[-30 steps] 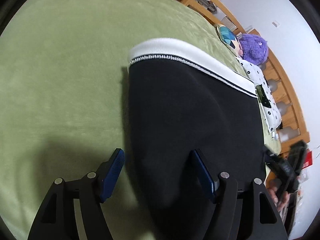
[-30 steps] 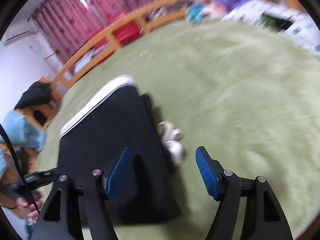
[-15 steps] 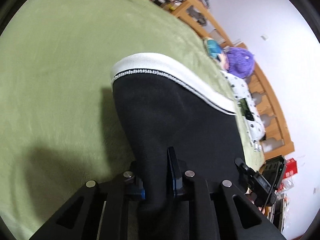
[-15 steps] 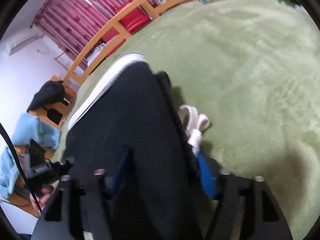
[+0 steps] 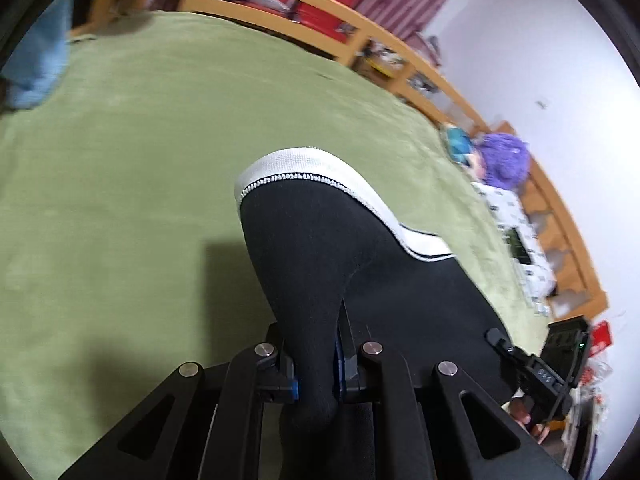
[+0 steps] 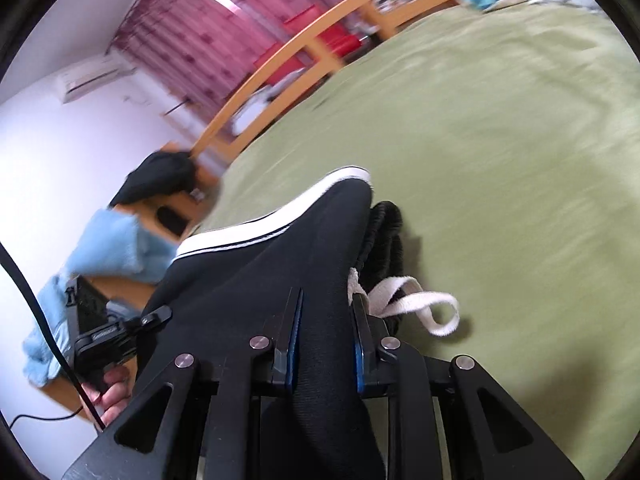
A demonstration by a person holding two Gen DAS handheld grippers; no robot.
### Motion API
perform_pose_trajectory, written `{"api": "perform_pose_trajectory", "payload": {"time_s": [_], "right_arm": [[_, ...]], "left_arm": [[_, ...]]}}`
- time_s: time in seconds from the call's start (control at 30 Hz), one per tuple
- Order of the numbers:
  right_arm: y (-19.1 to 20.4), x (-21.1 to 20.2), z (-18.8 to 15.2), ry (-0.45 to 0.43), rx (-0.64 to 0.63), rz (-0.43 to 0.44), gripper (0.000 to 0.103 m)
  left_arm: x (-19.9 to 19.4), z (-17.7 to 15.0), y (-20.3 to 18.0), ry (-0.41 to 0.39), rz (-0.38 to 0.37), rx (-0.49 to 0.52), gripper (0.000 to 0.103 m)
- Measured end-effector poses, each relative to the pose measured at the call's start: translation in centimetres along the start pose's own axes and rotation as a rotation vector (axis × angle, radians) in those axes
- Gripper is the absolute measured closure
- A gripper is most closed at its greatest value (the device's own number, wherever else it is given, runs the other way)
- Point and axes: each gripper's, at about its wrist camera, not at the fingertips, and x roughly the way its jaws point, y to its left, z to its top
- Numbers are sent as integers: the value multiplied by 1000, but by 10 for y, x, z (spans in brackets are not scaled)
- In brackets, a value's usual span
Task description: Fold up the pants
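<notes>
The black pants (image 5: pixel 320 248) with a white cuff band (image 5: pixel 316 166) lie partly folded on the green bed cover (image 5: pixel 120 168). My left gripper (image 5: pixel 316 360) is shut on the near left edge of the pants and holds it raised. My right gripper (image 6: pixel 326 344) is shut on the near right edge of the pants (image 6: pixel 280 264), beside the white drawstring (image 6: pixel 412 304) and the bunched black waistband (image 6: pixel 386 232). The white band (image 6: pixel 280 216) stays at the far end.
A wooden bed rail (image 5: pixel 320 36) runs along the far side. A purple plush toy (image 5: pixel 504 156) and a patterned cloth (image 5: pixel 516 224) lie at the right edge. Light blue fabric (image 6: pixel 108 248) and a dark garment (image 6: pixel 160 176) lie beyond the left edge.
Both grippers were open over the near edge a second ago. They have closed on the pants and lifted the near edge up and forward toward the white band.
</notes>
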Motion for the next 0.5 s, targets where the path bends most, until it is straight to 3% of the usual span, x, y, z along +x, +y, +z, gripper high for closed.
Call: {"api": "perform_pose_trajectory", "payload": {"time_s": [0.07, 0.13, 0.2, 0.3, 0.37, 0.4, 0.47, 0.5], "right_arm": [[14, 20, -9, 36, -40, -7, 82], [22, 40, -16, 79, -91, -63, 78], [25, 48, -15, 105, -148, -176, 62], [27, 34, -15, 121, -191, -256, 61], [41, 12, -17, 49, -248, -336, 60], [51, 3, -18, 14, -297, -362, 60], [73, -15, -29, -53, -384, -353, 60], [78, -17, -33, -57, -397, -342, 61]], "left_arm": [[0, -2, 24, 23, 37, -14, 88], [14, -10, 44, 97, 81, -36, 77], [22, -19, 56, 133, 177, -46, 73], [5, -31, 49, 90, 246, 6, 69], [-13, -37, 34, 39, 237, 47, 64], [-24, -41, 22, -1, 239, 84, 57], [-40, -52, 11, -55, 238, 144, 46], [-44, -60, 6, -71, 234, 171, 46]]}}
